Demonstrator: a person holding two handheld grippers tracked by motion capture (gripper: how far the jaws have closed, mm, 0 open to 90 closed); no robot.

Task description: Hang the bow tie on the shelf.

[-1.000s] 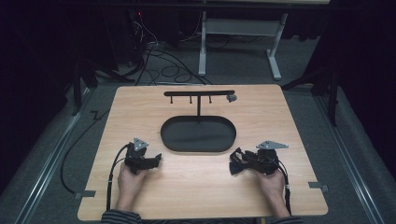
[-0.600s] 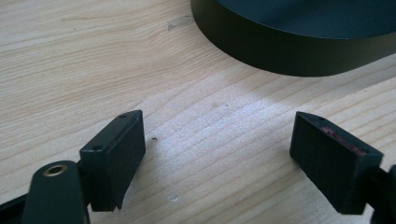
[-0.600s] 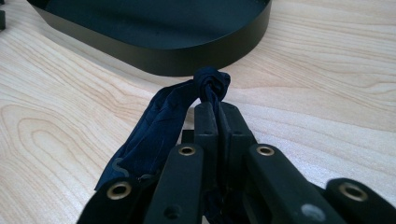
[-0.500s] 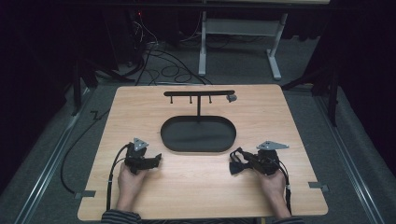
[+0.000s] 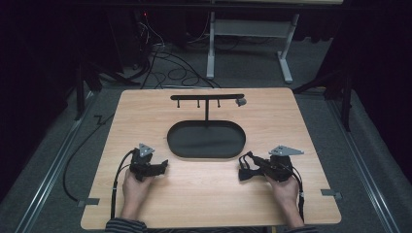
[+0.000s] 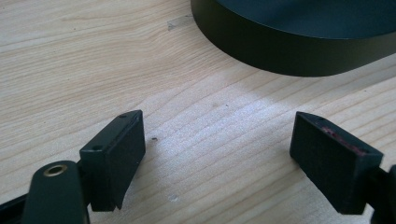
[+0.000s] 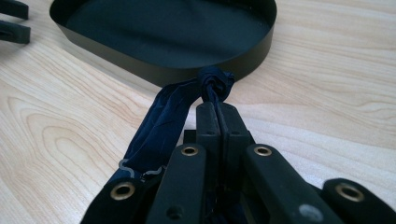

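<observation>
The right gripper (image 5: 244,173) is clamped on a dark blue scrunchie (image 7: 177,112), its jaws pressed together with a fold of the fabric pinched between them; the rest of the band hangs down the left side of the jaws in the right gripper view, and its bunched knot sits just past the tips. The scrunchie is held low over the worktop (image 5: 204,199), just beside the near right end of the black oval tray (image 5: 206,155), whose wall is close in front of it. The left gripper (image 5: 163,166) stands wide open and holds nothing; bare wood lies between its jaws, and the tray's wall (image 6: 280,51) is a little ahead of it. Behind the tray rises a T-shaped rack (image 5: 207,97) with small pegs under its bar — nothing hangs from them, and the tray looks bare. Judged from this, the pick-up is done, while the placing — whether into the tray or on a peg — is not yet begun.
</observation>
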